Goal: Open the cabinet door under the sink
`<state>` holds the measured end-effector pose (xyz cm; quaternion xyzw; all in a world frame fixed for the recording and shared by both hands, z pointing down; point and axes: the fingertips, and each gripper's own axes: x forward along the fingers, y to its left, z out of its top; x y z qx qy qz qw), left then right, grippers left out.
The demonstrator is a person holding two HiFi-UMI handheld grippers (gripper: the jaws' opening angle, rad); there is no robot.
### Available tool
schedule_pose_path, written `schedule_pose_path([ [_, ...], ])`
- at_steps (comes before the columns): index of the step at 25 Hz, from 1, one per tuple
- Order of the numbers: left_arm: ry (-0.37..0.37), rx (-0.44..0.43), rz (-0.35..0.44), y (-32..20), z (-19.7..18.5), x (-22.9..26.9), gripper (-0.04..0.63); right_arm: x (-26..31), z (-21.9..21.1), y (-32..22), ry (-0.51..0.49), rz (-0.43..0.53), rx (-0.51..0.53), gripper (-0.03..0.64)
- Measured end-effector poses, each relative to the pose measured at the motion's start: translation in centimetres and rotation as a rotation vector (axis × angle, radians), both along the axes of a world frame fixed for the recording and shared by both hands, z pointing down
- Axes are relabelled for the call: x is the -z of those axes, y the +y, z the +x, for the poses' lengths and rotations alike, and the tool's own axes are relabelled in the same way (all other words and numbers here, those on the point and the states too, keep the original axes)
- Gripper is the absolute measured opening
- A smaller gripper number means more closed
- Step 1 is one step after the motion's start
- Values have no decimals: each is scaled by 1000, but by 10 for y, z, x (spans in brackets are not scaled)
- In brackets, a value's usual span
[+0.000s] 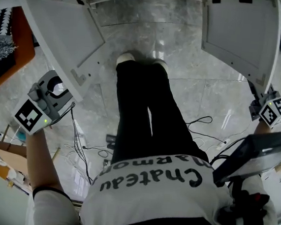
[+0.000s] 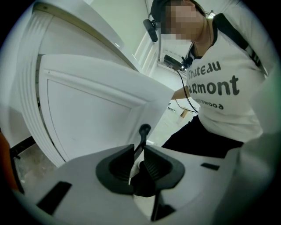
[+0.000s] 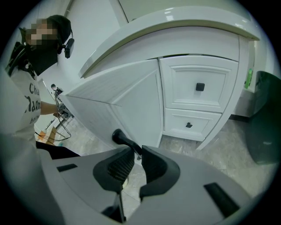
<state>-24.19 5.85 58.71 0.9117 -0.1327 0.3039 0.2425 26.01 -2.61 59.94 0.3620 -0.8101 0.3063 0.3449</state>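
Observation:
Both white doors of the under-sink cabinet stand swung out. In the head view the left door (image 1: 64,33) and the right door (image 1: 242,30) flank my legs. My left gripper (image 1: 58,89) sits at the left door's outer edge. In the left gripper view its jaws (image 2: 139,149) are shut on that door's thin black handle (image 2: 143,131). My right gripper (image 1: 260,99) is at the right door's edge. In the right gripper view its jaws (image 3: 137,151) are shut on that door's black handle (image 3: 120,137), with the door panel (image 3: 127,101) behind.
I stand on the marble floor (image 1: 193,75) between the two doors. Loose cables (image 1: 78,143) trail on the floor at my left, near a cardboard box (image 1: 7,156). An orange mat (image 1: 15,53) lies far left. Right of the cabinet are two drawers (image 3: 199,85) and a dark bin (image 3: 263,118).

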Motion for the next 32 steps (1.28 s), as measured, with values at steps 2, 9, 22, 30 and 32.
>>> schedule_pose_path([
  [2,-1,18,-8,2,-7,0,66,-2,3,0,5,-5,-4,57],
  [9,-62,67,-34,8,-35,0,67,-3,4,2,21,-28,-15,57],
  [22,-143,148,-79,11,-76,-6,67,-6,6,1,35,-66,-57,56],
  [30,-194,206,-184,15,-83,-9,67,-8,7,2,74,-114,-76,55],
  [32,-200,252,-221,15,-90,-11,67,-9,8,2,94,-129,-79,55],
])
